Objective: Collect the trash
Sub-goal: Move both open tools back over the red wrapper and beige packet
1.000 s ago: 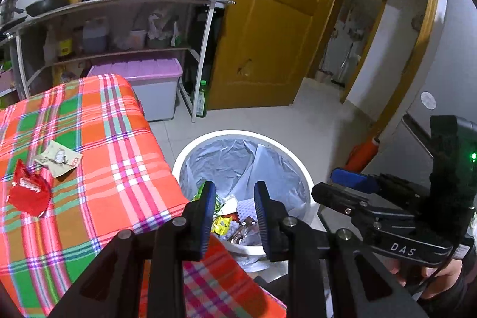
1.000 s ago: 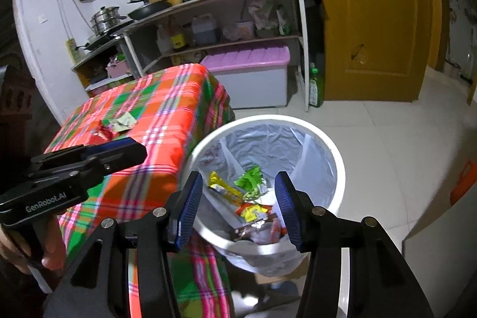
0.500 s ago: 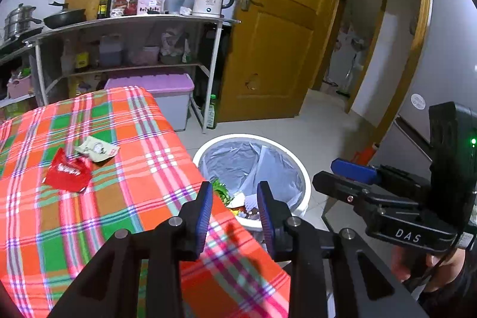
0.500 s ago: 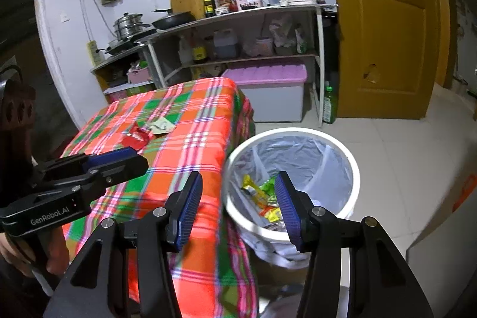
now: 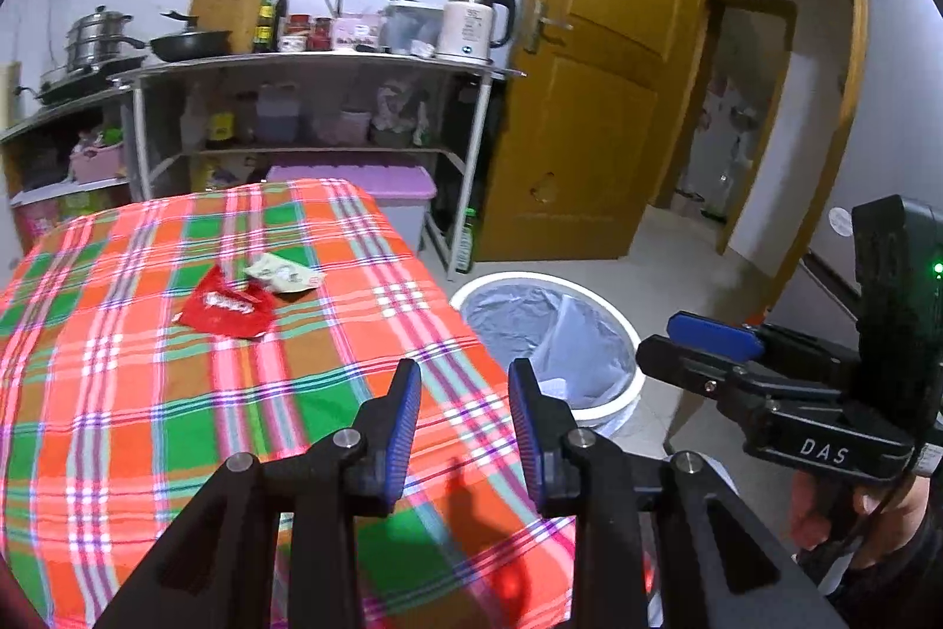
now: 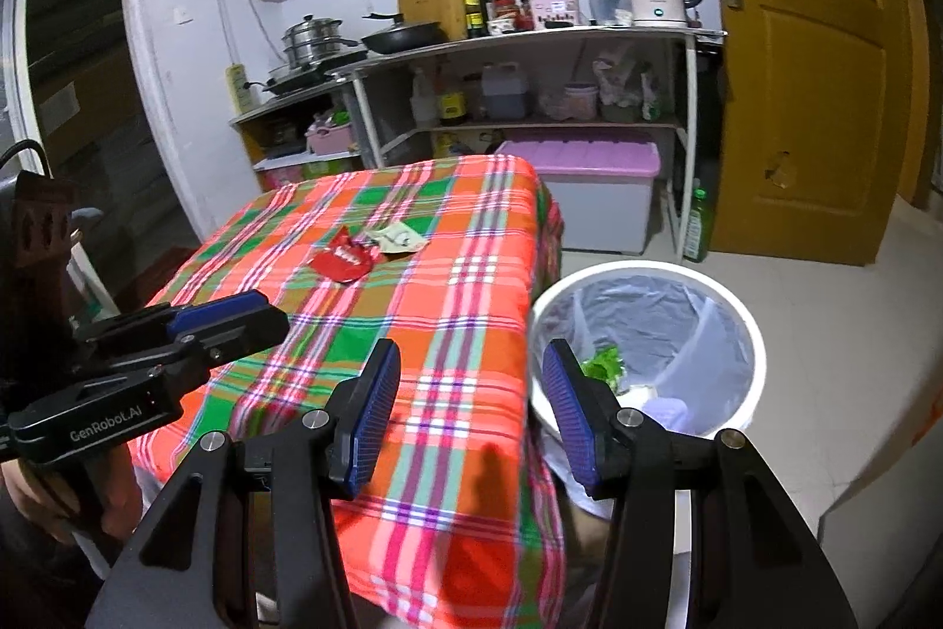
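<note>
Red and crinkly, the wrapper (image 5: pixel 227 306) lies flat on the table (image 5: pixel 118 422), near the middle and a bit toward the far edge. A pale wrapper (image 5: pixel 284 273) lies just beside it, on the side nearer the far right corner. The two look like they touch or nearly touch; it is hard to tell.

The bin (image 6: pixel 737 334) stands on the floor by the table's right edge. It has a grey bag in it and some trash at the bottom, with something green showing.

The left gripper (image 5: pixel 465 414) hangs over the near part of the table. Its jaws are partly apart and nothing is in them. The right gripper (image 6: pixel 468 414) is over the near right edge, between table and bin. Its jaws are wide apart and hold nothing too. Both are well apart from the wrappers.

Both wrappers look thin, light and soft. They should bend and crumple with ease, and will not break. They may be slippery, and they lie flat, so they could slide on the cloth when pushed. The red one has a raised, folded edge; that looks like the best spot to pinch. The pale one may need a pinch at a lifted corner. A light squeeze should do.
</note>
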`<state>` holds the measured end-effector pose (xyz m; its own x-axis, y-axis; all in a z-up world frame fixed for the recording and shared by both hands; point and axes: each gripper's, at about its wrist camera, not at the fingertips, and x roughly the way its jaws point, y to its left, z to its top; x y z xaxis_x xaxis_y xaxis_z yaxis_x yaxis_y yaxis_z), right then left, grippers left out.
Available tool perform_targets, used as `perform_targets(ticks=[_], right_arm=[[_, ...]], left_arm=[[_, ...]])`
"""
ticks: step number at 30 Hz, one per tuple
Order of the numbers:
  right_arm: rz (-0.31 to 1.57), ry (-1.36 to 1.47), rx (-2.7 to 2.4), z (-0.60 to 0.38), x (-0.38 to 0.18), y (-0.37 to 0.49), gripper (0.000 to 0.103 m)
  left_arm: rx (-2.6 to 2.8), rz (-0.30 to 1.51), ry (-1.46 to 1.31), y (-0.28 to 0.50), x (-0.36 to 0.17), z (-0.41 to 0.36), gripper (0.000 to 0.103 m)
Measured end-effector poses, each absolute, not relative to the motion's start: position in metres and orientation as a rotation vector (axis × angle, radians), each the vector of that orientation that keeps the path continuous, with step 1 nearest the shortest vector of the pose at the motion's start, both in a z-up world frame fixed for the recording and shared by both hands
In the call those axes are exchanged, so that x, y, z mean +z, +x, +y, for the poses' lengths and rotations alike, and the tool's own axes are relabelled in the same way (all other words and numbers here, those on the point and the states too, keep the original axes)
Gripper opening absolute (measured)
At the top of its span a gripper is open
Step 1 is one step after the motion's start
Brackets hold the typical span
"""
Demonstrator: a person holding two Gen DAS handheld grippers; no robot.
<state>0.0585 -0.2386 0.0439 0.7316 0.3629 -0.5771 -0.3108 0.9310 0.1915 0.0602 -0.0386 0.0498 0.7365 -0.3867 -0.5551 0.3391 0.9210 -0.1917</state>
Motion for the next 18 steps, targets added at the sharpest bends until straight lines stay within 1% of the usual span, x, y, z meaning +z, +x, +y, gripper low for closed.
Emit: perform_targets(ticks=[7, 18], right_arm=[[0.656, 0.060, 0.411, -0.218, 0.042, 0.063, 0.051], [0.671, 0.003, 0.495, -0.177, 0.040, 0.082, 0.051]], left_arm=[[-0.330, 0.626, -0.104, 0.051, 0.044, -0.012, 0.030], [-0.223, 0.616, -0.183, 0.060, 0.040, 0.039, 0.030]])
